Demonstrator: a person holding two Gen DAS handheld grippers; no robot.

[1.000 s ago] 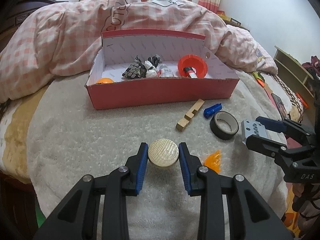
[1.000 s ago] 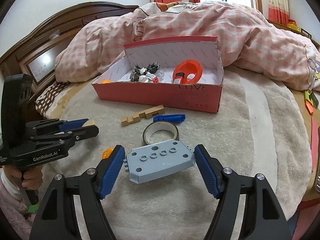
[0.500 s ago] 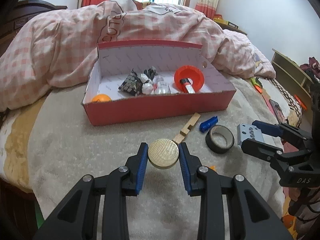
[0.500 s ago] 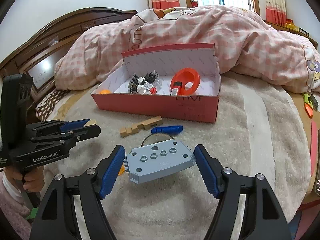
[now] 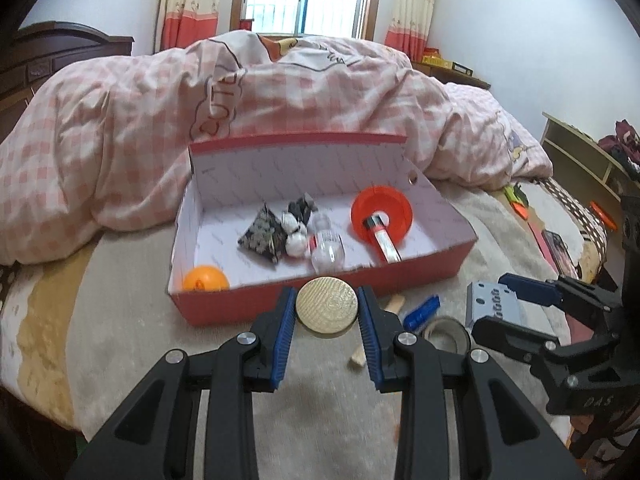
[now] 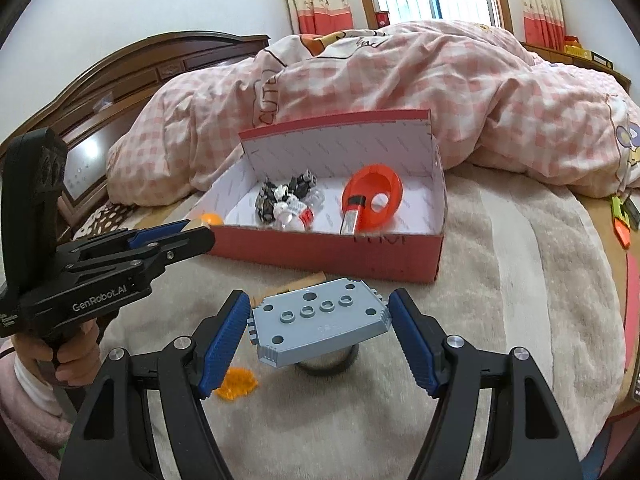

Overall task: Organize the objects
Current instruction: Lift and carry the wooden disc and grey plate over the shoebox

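A bedroom is shown, with a beige plush blanket (image 5: 120,340) spread over the bed and a rumpled pink checked duvet (image 5: 120,132) heaped behind. In the left gripper (image 5: 327,307), a round wooden disc (image 5: 327,309) with a finely ridged, concentric face is pinched between the ribbed blue pads, held in front of the near wall of a red cardboard box (image 5: 420,276). In the right gripper (image 6: 320,322), a flat grey plastic plate (image 6: 320,322) with clipped corners, toothed edges and a row of raised rings is clamped across its width, above a roll of dark tape (image 6: 326,364) that is largely hidden beneath it. A translucent orange scrap (image 6: 236,384) lies on the blanket beside that roll. Inside the white-lined box, an orange ball (image 5: 206,279), a dark patterned pouch (image 5: 262,240), a clear small bottle (image 5: 326,248) and an orange funnel (image 5: 382,210) with a tube (image 5: 382,238) lying through it can be made out; the small black-and-white pieces behind them cannot be identified. A blue plastic piece (image 5: 420,308) and a wooden block (image 5: 394,303) are partly covered by the left gripper's finger.
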